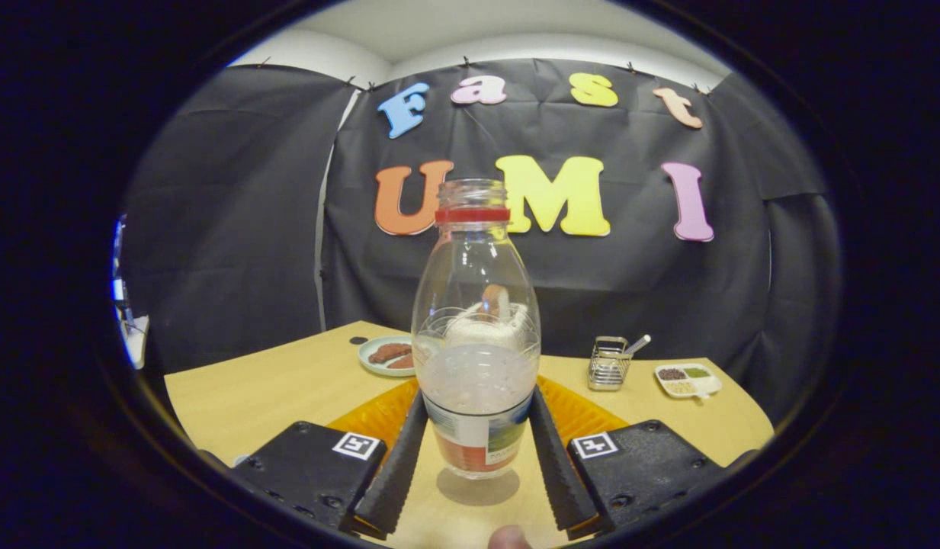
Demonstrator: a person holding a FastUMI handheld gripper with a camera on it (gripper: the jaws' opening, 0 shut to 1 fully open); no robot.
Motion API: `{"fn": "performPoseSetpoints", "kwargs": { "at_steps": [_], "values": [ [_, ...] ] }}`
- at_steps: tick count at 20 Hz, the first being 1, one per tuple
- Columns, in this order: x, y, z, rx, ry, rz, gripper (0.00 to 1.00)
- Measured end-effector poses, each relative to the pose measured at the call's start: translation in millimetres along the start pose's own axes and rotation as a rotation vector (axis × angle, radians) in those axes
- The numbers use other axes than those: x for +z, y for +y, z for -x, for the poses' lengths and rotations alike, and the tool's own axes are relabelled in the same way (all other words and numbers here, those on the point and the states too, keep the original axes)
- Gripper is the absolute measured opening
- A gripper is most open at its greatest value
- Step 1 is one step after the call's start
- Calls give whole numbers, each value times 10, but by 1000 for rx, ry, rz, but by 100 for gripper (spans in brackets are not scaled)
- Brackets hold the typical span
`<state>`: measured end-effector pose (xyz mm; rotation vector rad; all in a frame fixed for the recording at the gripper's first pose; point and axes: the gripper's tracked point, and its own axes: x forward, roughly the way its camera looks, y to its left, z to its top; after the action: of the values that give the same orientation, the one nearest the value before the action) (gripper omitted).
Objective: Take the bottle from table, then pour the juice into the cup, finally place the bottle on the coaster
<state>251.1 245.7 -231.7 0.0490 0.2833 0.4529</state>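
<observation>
Bottle [476,335] stood upright between my gripper [476,435] fingers, both pressing its sides; pickup seemed in hand, so I judged lifting toward the cup came next.

bottle [476,335] perhaps blocks between fingers [397,457]

the bottle [476,335] is clear, glossy plastic with a paper-like label low on its body and a smooth plastic ring at the neck; it stands between the fingers [397,465] of the claw [477,469], which press its sides with ridged, matt pads. the surface [271,389] looks like pale wood laminate, smooth and matt. beneath the bottle lies a translucent, ribbed orange mat [584,415], shiny. beyond, a small basket [608,364] is bright wire metal, a plate [378,354] looks glazed and smooth, and a white tray [688,380] looks like glossy plastic.
</observation>
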Motion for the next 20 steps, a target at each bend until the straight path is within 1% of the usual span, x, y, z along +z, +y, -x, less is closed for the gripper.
{"fn": "performPoseSetpoints", "kwargs": {
  "at_steps": [4,8,15,20],
  "values": [
    [-335,-26,-187,-9,58,0,77],
    [-558,-11,-260,-10,93,-3,78],
    [-753,32,-352,-5,116,6,80],
    [-793,13,-357,-11,105,10,81]
  ]
}}
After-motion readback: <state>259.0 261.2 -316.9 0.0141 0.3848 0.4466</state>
